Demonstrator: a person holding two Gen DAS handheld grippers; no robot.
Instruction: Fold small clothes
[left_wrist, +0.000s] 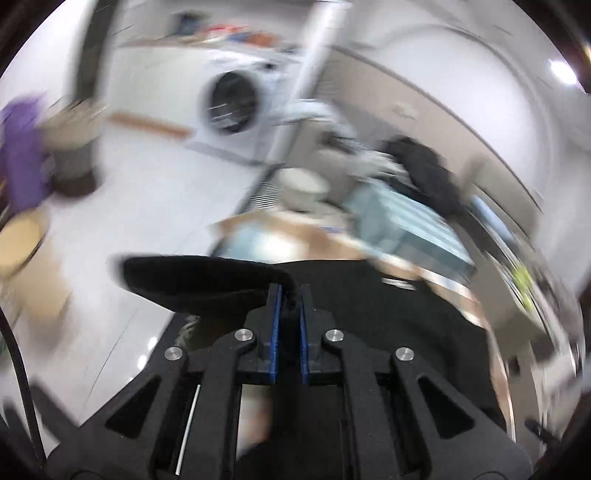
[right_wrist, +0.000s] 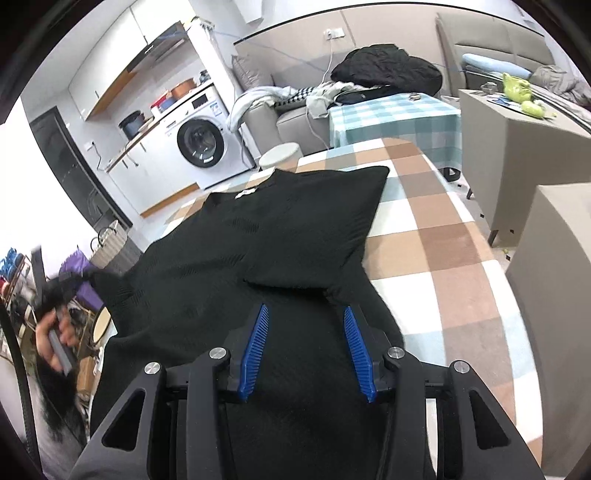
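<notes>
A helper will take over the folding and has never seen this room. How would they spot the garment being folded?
Find the long table with the brown, white and pale blue checked cloth in front of the washing machine. The black garment lies spread across it, a small white label at its neck. Unlike the black heap on the sofa behind, it lies flat.

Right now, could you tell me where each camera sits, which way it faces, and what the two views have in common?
Left wrist: on the left gripper, looking along its shut fingers clamped on a fold of the black garment; blurred washing machine and floor beyond.
Right wrist: on the right gripper, jaws open above the garment spread on the checked tablecloth; the person's left hand shows at the left edge.
Shared: the garment, tablecloth, washing machine and black jacket on the sofa.
</notes>
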